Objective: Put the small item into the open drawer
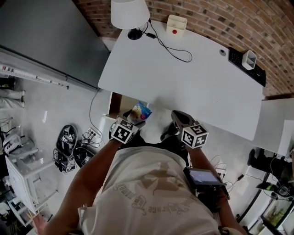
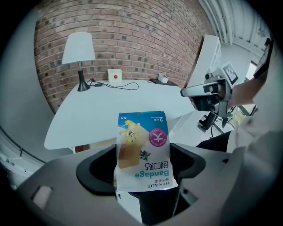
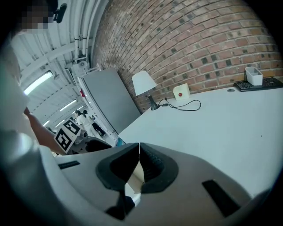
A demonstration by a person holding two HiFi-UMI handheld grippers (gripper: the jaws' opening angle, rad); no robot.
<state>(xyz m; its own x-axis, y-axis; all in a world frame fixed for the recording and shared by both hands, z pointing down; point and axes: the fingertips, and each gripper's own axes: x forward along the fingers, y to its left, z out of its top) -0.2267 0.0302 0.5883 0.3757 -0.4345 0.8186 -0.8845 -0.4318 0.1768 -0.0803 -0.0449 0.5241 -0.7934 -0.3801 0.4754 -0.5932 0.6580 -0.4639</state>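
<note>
A: What do we have in the left gripper (image 2: 141,167)?

B: We see it pinching a bandage packet (image 2: 142,152) by one short end. The packet's long axis runs along the gripper's own line. Its free end points away from us toward the white surface (image 2: 110,110), and the print reads upside down (the word "Bandage" sits at the pinched end).

A: And where does that put it from above?

B: In the head view the packet (image 1: 140,111) sticks out ahead of the left gripper (image 1: 133,118), just off the near edge of the surface (image 1: 183,78). It shows against the right part of the open drawer (image 1: 115,104), held in the air and not lying in it.

A: What about the right gripper (image 3: 138,152)?

B: We find its jaws pressed together at the tips with nothing between them. From above, the right gripper (image 1: 180,118) hangs beside the left one, by the same near edge.

A: Anything else on the surface?

B: Far back we see a lamp (image 1: 130,13), a white box with a red button (image 1: 176,24), and a keyboard (image 1: 245,64).
</note>
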